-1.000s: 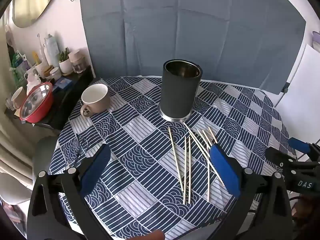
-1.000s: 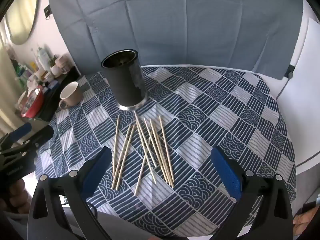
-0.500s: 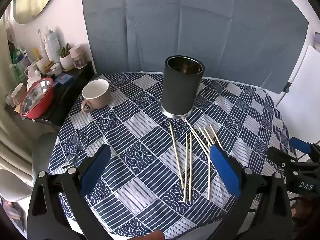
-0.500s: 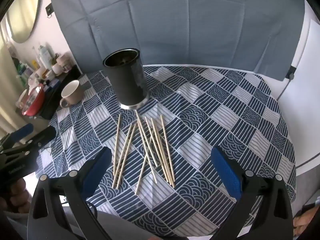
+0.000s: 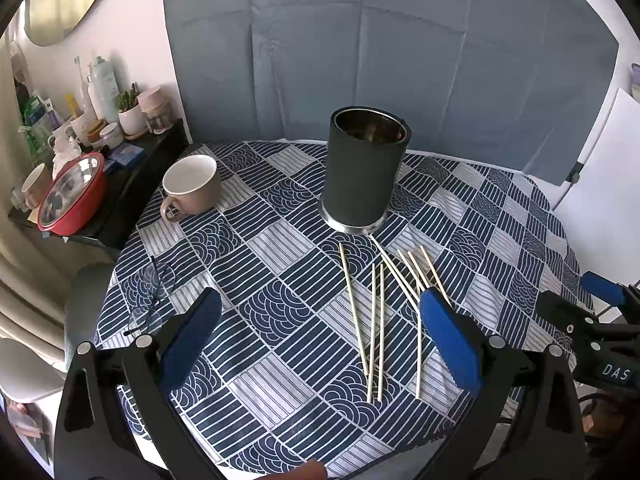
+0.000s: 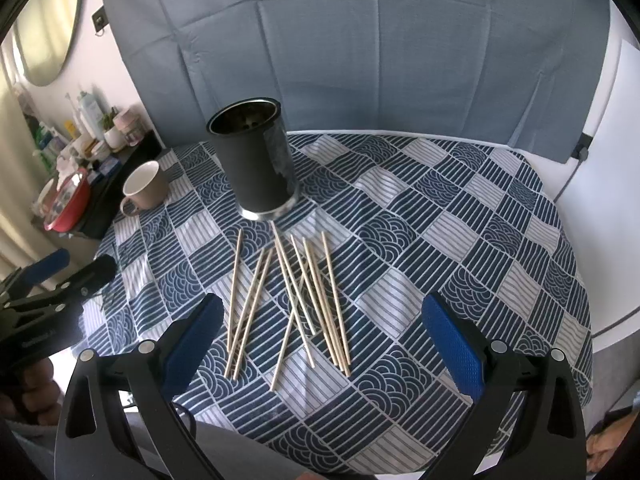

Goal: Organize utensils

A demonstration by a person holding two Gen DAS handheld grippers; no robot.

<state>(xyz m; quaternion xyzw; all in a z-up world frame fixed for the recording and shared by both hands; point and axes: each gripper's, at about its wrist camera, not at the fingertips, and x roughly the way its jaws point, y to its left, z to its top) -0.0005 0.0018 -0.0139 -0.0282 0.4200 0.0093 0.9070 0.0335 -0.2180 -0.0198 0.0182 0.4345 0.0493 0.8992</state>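
Observation:
Several pale wooden chopsticks (image 6: pixel 296 300) lie loose and partly crossed on the patterned tablecloth, just in front of a tall black cylindrical holder (image 6: pixel 254 164) that stands upright. The same sticks (image 5: pixel 380 316) and holder (image 5: pixel 366 172) show in the left wrist view. My left gripper (image 5: pixel 320 340) is open and empty, above the table's near left side, left of the sticks. My right gripper (image 6: pixel 320 340) is open and empty, above the near edge with the sticks between and beyond its fingers. Each gripper shows at the edge of the other's view.
A beige mug (image 5: pixel 192 188) stands left of the holder. Glasses (image 5: pixel 150 296) lie near the table's left edge. A dark side shelf (image 5: pixel 120 184) holds a red bowl (image 5: pixel 72 196), bottles and jars. A grey backdrop (image 5: pixel 380 60) hangs behind the round table (image 6: pixel 500 240).
Both grippers have shifted slightly, so the holder and sticks sit a little lower in both views. Both grippers stay open. The chopsticks have not moved.

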